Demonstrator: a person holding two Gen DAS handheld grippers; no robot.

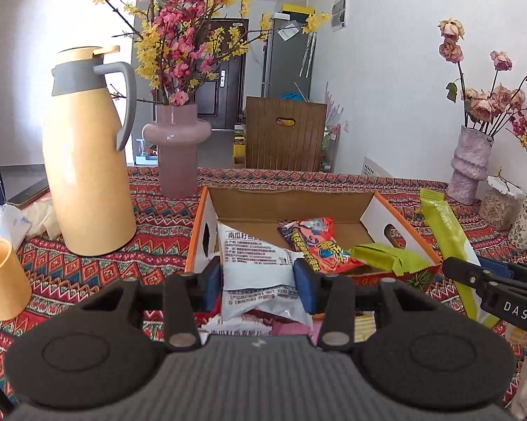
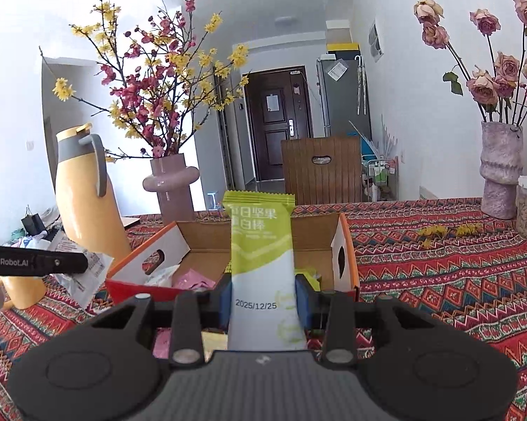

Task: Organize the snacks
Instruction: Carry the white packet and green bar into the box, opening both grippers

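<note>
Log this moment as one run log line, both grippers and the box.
left gripper: shut on white packet | right gripper: shut on green bar | box: open, snacks inside

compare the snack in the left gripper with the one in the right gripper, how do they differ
The white packet in the left gripper is wide, crumpled and covered in small black print; the green-and-white bar in the right gripper is narrow, smooth and shows a printed date. The white packet sags and leans, while the green-and-white bar stands straight up. Both are sealed snacks clamped between blue pads in front of the cardboard box.
</note>
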